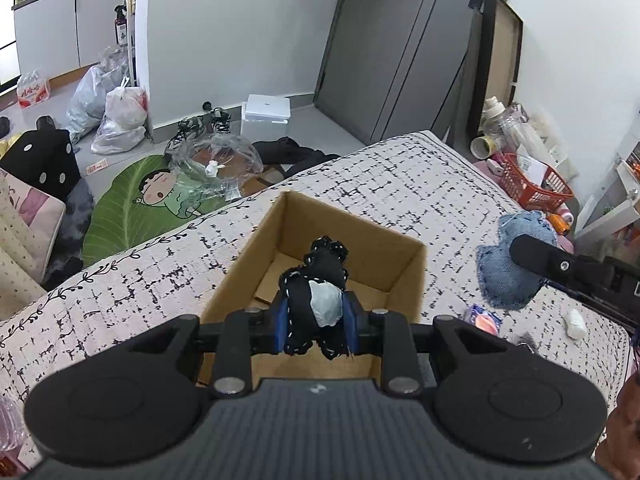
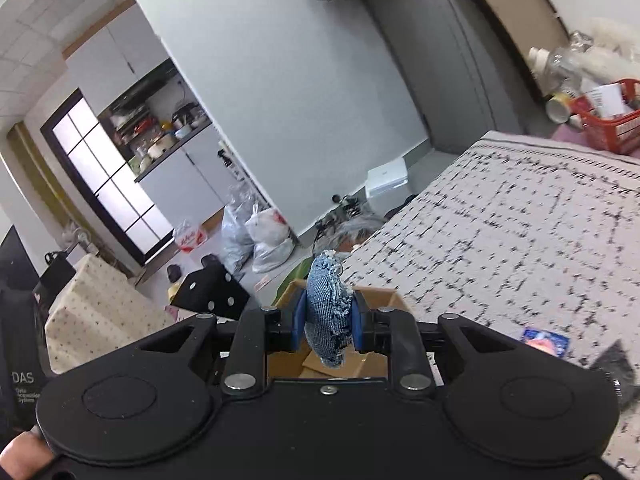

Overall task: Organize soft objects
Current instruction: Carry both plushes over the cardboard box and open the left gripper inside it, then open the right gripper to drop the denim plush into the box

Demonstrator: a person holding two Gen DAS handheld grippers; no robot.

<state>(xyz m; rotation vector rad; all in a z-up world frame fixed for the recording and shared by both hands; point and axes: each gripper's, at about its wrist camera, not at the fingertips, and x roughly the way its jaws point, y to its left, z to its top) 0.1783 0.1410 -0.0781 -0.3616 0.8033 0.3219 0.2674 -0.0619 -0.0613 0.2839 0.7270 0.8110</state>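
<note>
Denim pouch [image 2: 329,309]: blue, frayed edges, pinched between the blue pads of the right gripper [image 2: 329,326]; held in the air over the near part of the cardboard box [image 2: 376,296]. In the left wrist view the same pouch [image 1: 508,268] hangs to the right of the box, above the cover.
Black plush [image 1: 316,300]: dark fabric with white stitching and a grey-white patch; clamped between the blue pads of the left gripper [image 1: 318,330], held above the box opening.
Box: open-topped, brown cardboard [image 1: 344,236]; a loose flap lies on its floor; otherwise nothing seen inside.
Surface: white cover with black dash pattern [image 1: 400,184]; box sits on it.
Loose items on cover: small white lump [image 1: 576,323] and a blue-orange packet [image 1: 483,319], right of the box, apart from it.
Background: red basket [image 1: 532,184] beyond the far right edge of the cover.
</note>
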